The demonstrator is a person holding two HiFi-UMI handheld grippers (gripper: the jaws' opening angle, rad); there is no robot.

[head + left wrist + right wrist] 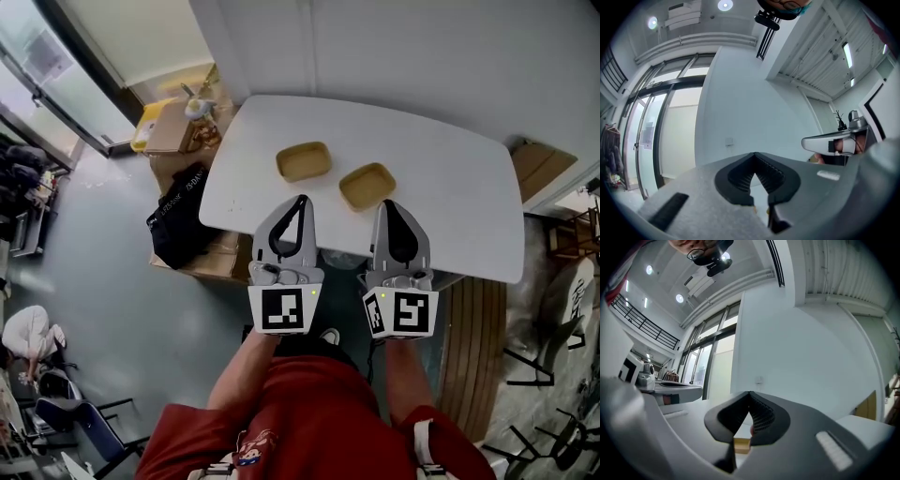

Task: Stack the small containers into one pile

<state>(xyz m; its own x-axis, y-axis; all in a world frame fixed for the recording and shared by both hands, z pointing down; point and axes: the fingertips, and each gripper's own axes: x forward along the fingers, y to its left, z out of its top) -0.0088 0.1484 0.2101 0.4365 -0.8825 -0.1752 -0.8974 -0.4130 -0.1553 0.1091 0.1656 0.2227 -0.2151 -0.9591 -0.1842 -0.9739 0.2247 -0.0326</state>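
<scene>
Two small tan containers lie side by side on the white table (450,178): one container (303,160) at the left and the other container (367,185) at the right, both empty and apart. My left gripper (299,200) is shut with nothing in it, its tip at the table's near edge just short of the left container. My right gripper (394,204) is shut and empty too, its tip just short of the right container. Through the right gripper's jaws a strip of the tan container (741,443) shows. The left gripper (754,156) view looks at the wall.
A black bag (178,217) and cardboard boxes (173,131) stand on the floor left of the table. Wooden panels (473,337) and dark chairs (553,356) are at the right. A white wall (422,56) runs behind the table.
</scene>
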